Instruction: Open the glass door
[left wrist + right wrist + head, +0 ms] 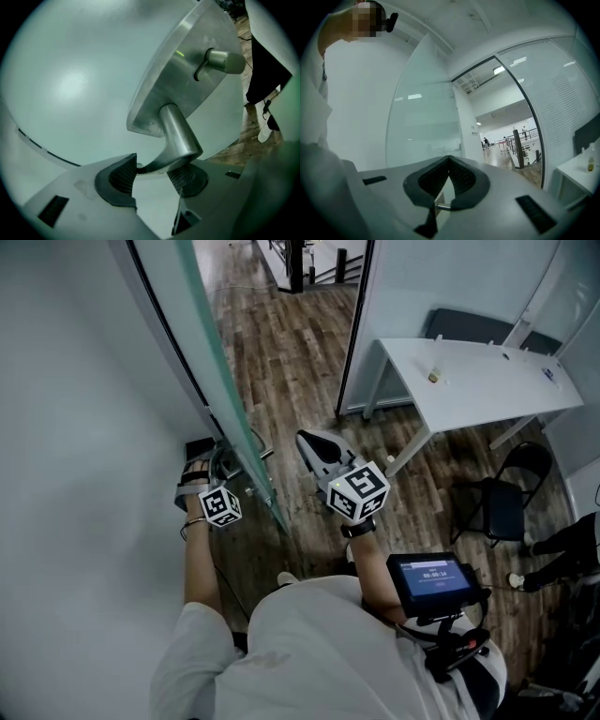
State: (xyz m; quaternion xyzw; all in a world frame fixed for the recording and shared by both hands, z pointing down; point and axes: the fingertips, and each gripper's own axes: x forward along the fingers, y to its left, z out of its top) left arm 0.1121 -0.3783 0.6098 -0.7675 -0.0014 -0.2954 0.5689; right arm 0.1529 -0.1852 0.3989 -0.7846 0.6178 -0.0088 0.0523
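Glass door point(204, 334); handle point(176, 133) apparently within tongs point(154, 174)

Our left gripper point(152, 171) tilts downward, jaws clamped on the door handle point(177, 133) between them; our right gripper point(449, 159) points level, jaws together, empty.

Dark wood-plank floor point(300, 362) carries a white table point(487, 381) and, just beside it, a black chair point(502, 502). On the tabletop, a small bottle point(434, 374) stands well apart from another small item point(549, 375).
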